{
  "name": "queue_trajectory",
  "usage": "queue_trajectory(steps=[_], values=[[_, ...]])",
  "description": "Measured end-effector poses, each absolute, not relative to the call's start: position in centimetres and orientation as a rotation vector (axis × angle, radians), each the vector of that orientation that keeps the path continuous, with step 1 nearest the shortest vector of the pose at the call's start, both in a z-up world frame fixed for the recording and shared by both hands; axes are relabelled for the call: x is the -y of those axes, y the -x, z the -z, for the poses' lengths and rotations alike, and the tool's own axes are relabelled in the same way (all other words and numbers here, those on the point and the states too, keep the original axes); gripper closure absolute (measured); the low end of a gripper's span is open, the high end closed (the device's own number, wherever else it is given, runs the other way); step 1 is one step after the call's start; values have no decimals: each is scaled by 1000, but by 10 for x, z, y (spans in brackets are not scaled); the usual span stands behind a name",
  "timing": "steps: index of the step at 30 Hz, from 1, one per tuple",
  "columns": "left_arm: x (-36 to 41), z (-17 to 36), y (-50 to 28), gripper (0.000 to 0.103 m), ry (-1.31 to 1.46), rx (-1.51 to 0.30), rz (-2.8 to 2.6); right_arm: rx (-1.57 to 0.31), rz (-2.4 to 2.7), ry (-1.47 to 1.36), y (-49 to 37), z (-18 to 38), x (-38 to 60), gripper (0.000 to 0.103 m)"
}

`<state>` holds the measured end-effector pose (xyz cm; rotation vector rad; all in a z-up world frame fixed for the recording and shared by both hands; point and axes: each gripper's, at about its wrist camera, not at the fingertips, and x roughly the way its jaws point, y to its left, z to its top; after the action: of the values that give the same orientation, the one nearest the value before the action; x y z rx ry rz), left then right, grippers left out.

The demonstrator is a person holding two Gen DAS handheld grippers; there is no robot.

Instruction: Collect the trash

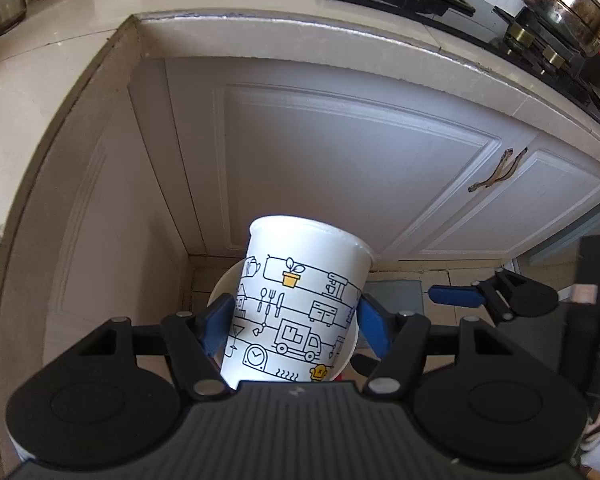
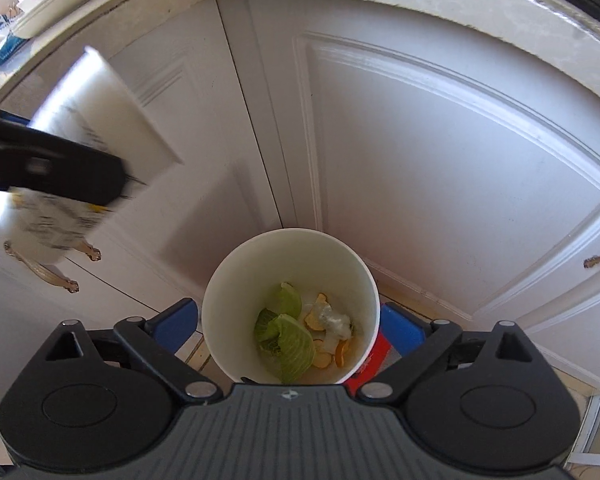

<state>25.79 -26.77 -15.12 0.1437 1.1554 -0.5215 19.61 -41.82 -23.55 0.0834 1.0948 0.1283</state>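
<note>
Left fingers (image 1: 293, 322) clamp printed paper cup (image 1: 296, 304); right fingers (image 2: 290, 326) spread wide around bin (image 2: 220, 320).

place: home kitchen | cues: gas stove (image 1: 548, 52); white cabinet doors (image 1: 340, 168); countertop (image 1: 100, 32)

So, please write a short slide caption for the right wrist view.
Right gripper open around a white cup holding vegetable scraps, before white cabinet doors.

My right-wrist view smears the printed cup (image 2: 72, 160) and the left tool (image 2: 60, 168) into blur. The bin's (image 2: 228, 312) base hides behind my tool body; the pot (image 1: 568, 4) is edge-cropped.
</note>
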Motion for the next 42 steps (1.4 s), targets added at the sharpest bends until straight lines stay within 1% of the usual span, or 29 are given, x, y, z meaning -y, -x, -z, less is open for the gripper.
queue_trajectory(steps=[11,13,14,15,17,19,23,30,34,37,42], values=[[308,228,-276,36,-203,-1233,499,-1045,-76,-18,-160,213,414,0],[311,235,-277,34,-221,-1217,490,-1044,-63,-18,-159,212,414,0],[312,238,-277,32,-230,-1212,488,-1042,-58,-25,-159,211,414,0],[313,241,-277,25,-235,-1214,485,-1039,-53,-32,-159,210,414,0],[312,242,-277,19,-233,-1205,472,-1038,-48,-45,-159,209,414,0],[310,239,-277,17,-227,-1187,462,-1036,-42,-47,-160,209,414,0],[304,228,-274,17,-228,-1154,449,-1042,-41,-59,-160,208,418,0],[290,193,-251,17,-284,-1106,434,-1090,22,-90,-167,204,424,0],[278,169,-232,16,-295,-1109,435,-1124,113,-109,-171,199,426,0],[262,154,-219,13,-301,-1118,405,-1134,188,-153,-170,191,426,0],[239,141,-208,13,-254,-1158,381,-1141,254,-193,-165,178,420,0]])
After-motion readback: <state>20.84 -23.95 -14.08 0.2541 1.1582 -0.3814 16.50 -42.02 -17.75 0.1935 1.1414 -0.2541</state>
